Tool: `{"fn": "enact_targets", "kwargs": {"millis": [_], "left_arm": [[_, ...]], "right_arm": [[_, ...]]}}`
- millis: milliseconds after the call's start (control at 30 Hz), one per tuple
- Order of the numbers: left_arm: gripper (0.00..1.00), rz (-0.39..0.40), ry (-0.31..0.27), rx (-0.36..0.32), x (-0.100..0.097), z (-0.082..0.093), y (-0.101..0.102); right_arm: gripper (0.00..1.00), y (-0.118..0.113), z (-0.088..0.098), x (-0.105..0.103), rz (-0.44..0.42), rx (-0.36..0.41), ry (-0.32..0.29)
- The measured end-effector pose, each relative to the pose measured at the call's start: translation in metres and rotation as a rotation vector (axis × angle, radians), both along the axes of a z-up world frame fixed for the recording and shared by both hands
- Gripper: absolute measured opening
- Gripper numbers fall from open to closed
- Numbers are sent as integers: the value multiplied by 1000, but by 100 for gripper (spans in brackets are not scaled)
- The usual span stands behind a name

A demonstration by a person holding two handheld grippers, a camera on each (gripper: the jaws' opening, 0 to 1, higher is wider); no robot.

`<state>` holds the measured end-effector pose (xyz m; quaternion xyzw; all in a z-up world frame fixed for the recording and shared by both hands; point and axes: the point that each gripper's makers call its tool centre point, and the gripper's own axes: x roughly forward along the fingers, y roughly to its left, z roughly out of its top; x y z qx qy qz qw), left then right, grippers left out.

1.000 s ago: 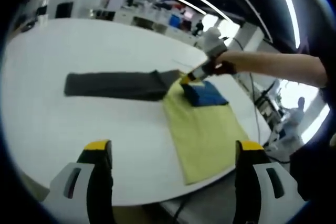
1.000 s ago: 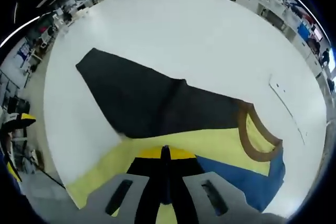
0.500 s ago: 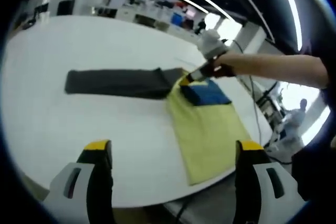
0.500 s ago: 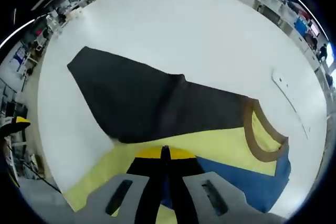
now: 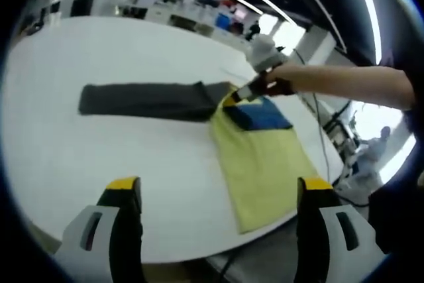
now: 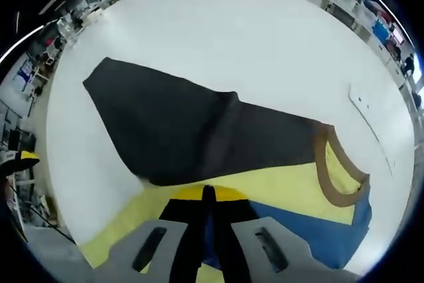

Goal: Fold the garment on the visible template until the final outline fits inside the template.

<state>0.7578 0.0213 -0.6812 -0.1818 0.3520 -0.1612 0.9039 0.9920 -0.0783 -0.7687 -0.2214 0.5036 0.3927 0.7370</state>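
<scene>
In the left gripper view the white desk (image 5: 79, 150) runs wide and bare across the left and lower frame, its near edge curving along the bottom right, where a yellow template (image 5: 262, 164) lies flat and reaches almost to that edge. The garment (image 5: 152, 99), mostly dark grey with a blue part (image 5: 262, 116) folded onto the template's upper end, stretches leftward from the template across the centre of the frame. The left tool (image 5: 215, 193) hovers released at the bottom of this view, its two yellow-tipped jaws set wide apart above bare desk. The right tool (image 5: 237, 95), held by a person's hand (image 5: 275, 86) reaching in from the right, meets the cloth where grey, yellow and blue come together. In the right gripper view the right tool (image 6: 209, 193) is clenched on the garment, jaws together at the lower centre; the brown collar (image 6: 339, 170) lies at the right, and open desk fills the upper half.
</scene>
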Motion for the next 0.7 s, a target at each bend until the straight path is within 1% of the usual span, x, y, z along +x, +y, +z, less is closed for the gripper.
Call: {"fn": "enact_targets", "kwargs": {"millis": [267,367,700], "left_arm": [[94,-5,4,0,1,-1,-1],[93,-6,5,-1,1,-2,-1],[94,-1,5,-5,-2,-2,0]], "right_arm": [[5,3,-7,4,12,-7,0],[7,4,-6,1,19,-10,-3],[9,9,-4,3,31,-2,-6]]}}
